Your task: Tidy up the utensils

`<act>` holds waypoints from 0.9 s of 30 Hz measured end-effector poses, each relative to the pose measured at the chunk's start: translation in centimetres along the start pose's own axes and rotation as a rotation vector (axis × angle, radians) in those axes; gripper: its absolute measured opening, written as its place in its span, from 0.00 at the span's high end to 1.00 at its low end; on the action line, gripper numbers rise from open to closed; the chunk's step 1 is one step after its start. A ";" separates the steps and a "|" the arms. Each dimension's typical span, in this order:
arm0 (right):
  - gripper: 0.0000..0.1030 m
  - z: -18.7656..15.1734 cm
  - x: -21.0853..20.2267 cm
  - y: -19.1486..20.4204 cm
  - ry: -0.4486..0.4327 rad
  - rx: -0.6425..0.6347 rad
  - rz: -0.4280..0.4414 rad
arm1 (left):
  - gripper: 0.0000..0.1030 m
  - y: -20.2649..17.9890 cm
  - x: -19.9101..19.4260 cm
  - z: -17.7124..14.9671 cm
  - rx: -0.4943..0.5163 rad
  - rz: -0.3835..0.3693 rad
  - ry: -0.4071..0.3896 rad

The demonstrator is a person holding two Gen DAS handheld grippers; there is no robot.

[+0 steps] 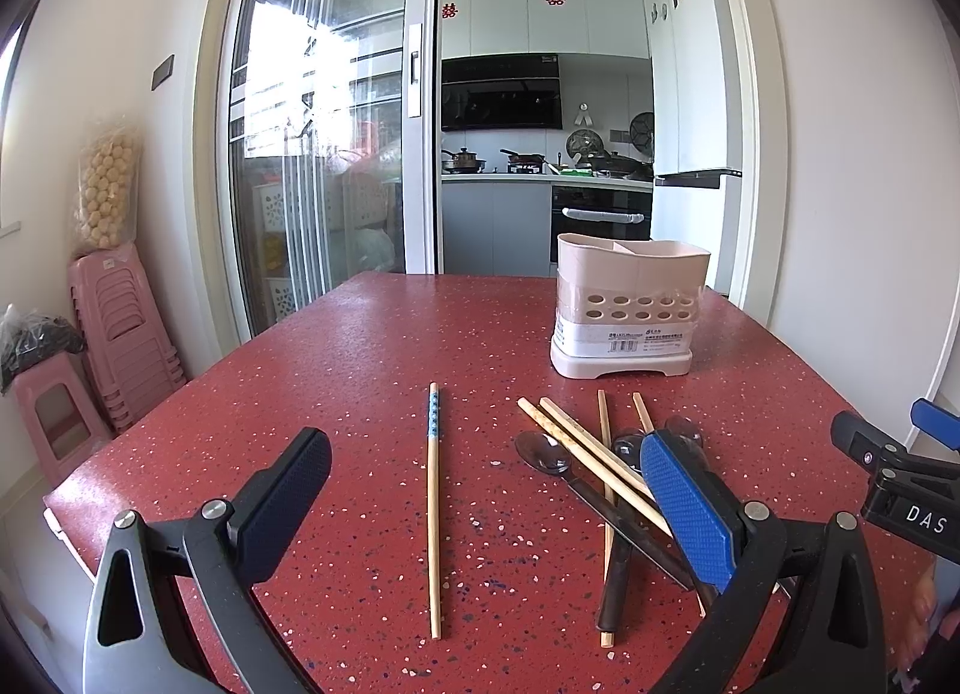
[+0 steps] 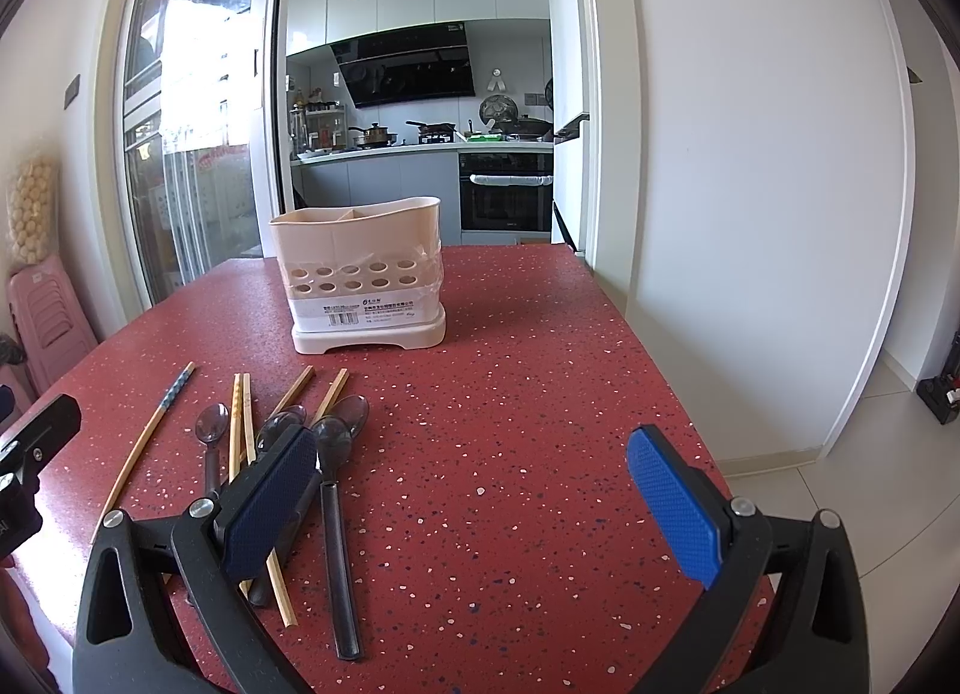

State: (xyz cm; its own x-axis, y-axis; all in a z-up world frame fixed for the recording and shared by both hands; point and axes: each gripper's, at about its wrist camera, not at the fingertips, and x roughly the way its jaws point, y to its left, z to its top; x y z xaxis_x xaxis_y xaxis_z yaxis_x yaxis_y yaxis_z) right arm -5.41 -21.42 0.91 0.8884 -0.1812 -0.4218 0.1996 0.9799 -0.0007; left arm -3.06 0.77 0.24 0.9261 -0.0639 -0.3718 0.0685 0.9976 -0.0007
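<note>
Sprawling across a red worktop (image 1: 360, 346), chopsticks (image 2: 240, 424) and spoons (image 2: 333, 454) lie crossed near an empty caddy (image 2: 360, 274). Both hand-held grippers, left (image 1: 486, 475) and right (image 2: 471, 475), hover spread wide (nothing held). Lifting one from the heap may drag its neighbours; a lone blue-banded chopstick (image 1: 433, 508) lies apart.

Bright window glare, fisheye-warped dark corners
</note>
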 end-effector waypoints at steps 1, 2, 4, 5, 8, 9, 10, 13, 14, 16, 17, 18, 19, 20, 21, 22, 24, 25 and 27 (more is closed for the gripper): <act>0.00 0.0 0.0 0.0 0.000 0.000 0.000 | 0.00 0.0 0.0 0.0 0.000 -0.001 0.000; 0.00 0.0 0.0 0.0 0.001 0.000 0.000 | 0.00 0.0 0.0 0.0 0.000 -0.001 0.000; 0.00 0.0 0.0 0.0 0.001 0.000 0.001 | 0.00 0.0 0.0 0.0 -0.001 0.000 -0.001; 0.00 0.0 0.0 0.1 0.003 0.000 0.001 | 0.00 0.0 0.0 0.0 -0.001 -0.001 0.000; 0.00 0.0 -0.1 0.1 0.003 0.000 0.002 | 0.00 0.1 0.0 0.0 -0.002 0.001 0.000; 0.00 0.0 0.0 0.1 0.003 -0.001 0.001 | 0.00 0.1 0.0 -0.1 -0.005 -0.001 0.002; 0.00 0.0 -0.1 0.2 0.004 -0.001 0.001 | 0.00 0.2 0.1 -0.1 -0.009 -0.002 0.004; 0.00 0.0 -0.1 0.2 0.006 -0.001 0.000 | 0.00 0.5 0.1 -0.1 -0.017 -0.003 0.006; 0.00 0.0 -0.1 0.2 0.007 -0.001 0.000 | 0.00 0.6 0.0 -0.1 -0.020 -0.002 0.006; 0.00 0.1 -0.1 0.3 0.012 -0.002 0.001 | 0.00 0.7 0.0 -0.1 -0.024 0.000 0.008; 0.00 0.2 0.0 0.2 0.013 -0.003 0.002 | 0.00 0.7 0.1 -0.1 -0.026 0.000 0.011; 0.00 0.3 0.0 0.2 0.015 -0.004 0.002 | 0.00 0.8 0.2 -0.1 -0.028 -0.001 0.019; 0.00 0.5 0.2 0.2 0.023 -0.005 0.007 | 0.00 0.8 0.3 0.0 -0.030 -0.001 0.029; 0.00 0.8 0.3 0.1 0.037 -0.004 0.017 | 0.00 1.0 0.6 0.1 -0.030 -0.002 0.044; 0.00 1.1 0.7 0.0 0.053 -0.004 0.029 | 0.00 1.1 0.9 0.2 -0.028 -0.004 0.063; 0.00 1.6 1.1 -0.1 0.081 -0.004 0.046 | 0.00 1.2 1.2 0.3 -0.024 -0.006 0.082; 0.00 2.3 2.1 -0.3 0.143 -0.010 0.075 | 0.00 1.4 2.3 0.7 -0.009 -0.015 0.139; 0.00 2.7 2.8 -0.3 0.187 -0.018 0.089 | 0.00 1.5 3.1 0.9 -0.001 -0.018 0.176; 0.00 3.4 4.5 -0.2 0.298 -0.047 0.139 | 0.00 2.2 4.9 1.3 0.001 0.004 0.265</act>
State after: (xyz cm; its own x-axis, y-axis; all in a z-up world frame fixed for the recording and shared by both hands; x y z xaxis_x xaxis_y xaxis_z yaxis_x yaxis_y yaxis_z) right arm -0.02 -22.69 2.08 0.7442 -0.0201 -0.6677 0.0597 0.9975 0.0365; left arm 2.17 2.58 -0.37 0.7970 -0.0513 -0.6018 0.0659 0.9978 0.0022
